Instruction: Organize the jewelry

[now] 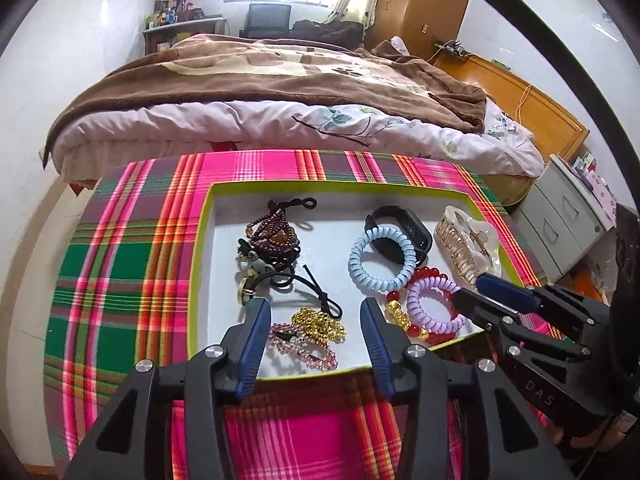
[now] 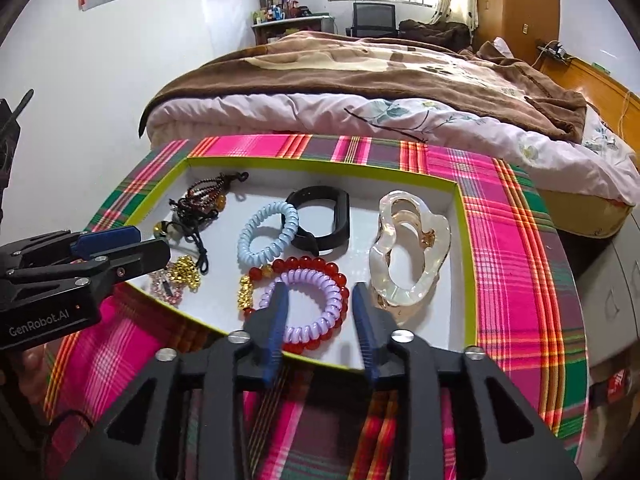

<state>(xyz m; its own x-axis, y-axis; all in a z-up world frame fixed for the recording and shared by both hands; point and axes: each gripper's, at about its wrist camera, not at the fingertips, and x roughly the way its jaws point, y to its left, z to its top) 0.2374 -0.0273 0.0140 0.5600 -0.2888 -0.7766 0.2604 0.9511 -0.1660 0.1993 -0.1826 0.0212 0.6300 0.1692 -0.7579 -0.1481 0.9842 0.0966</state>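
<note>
A shallow white tray with a lime rim (image 1: 208,216) (image 2: 460,216) holds the jewelry. My left gripper (image 1: 316,314) is open at the tray's near edge, over a gold bead chain (image 1: 318,322) and a pink bead bracelet (image 1: 304,346), touching neither. My right gripper (image 2: 319,294) is open above a purple coil hair tie (image 2: 304,308) that lies on a red bead bracelet (image 2: 304,262). Also in the tray are a blue coil tie (image 2: 248,236), a black wristband (image 2: 340,216), a clear hair claw (image 2: 380,256) and dark bead strings (image 2: 204,194). Each gripper shows in the other's view (image 1: 472,290) (image 2: 150,244).
The tray sits on a table under a pink and green plaid cloth (image 1: 120,260). A bed with a brown blanket (image 1: 280,80) stands just behind the table. A grey drawer cabinet (image 1: 560,220) stands at the right.
</note>
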